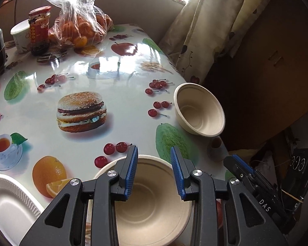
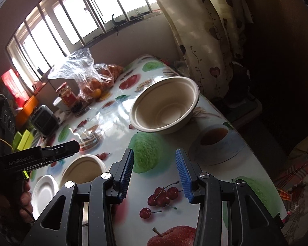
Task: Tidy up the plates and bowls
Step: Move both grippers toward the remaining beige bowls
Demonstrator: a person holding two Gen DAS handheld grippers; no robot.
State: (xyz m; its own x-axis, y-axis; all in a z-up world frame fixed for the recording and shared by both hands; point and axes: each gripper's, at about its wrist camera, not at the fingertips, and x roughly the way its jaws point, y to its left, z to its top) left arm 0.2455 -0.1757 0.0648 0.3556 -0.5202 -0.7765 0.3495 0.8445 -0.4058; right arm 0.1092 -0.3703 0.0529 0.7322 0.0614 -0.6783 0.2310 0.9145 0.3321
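My left gripper (image 1: 154, 155) is open and empty, hovering over a beige paper bowl (image 1: 152, 201) at the table's near edge. A second beige bowl (image 1: 199, 109) stands near the right edge, ahead and to the right. A white ribbed plate (image 1: 8, 205) lies at the near left. My right gripper (image 2: 155, 160) is open and empty above the table, short of the second bowl (image 2: 164, 104). The first bowl (image 2: 82, 170), the plate (image 2: 44, 190) and the left gripper (image 2: 57, 151) show at left in the right wrist view.
The table (image 1: 123, 94) has a glossy food-print cloth. At its far end stand a bag of oranges (image 1: 82, 26), a red-lidded jar (image 1: 39, 30) and a white cup (image 1: 20, 34). A curtain (image 1: 205, 20) hangs right of the table. The right gripper (image 1: 248, 176) shows at the table's right edge.
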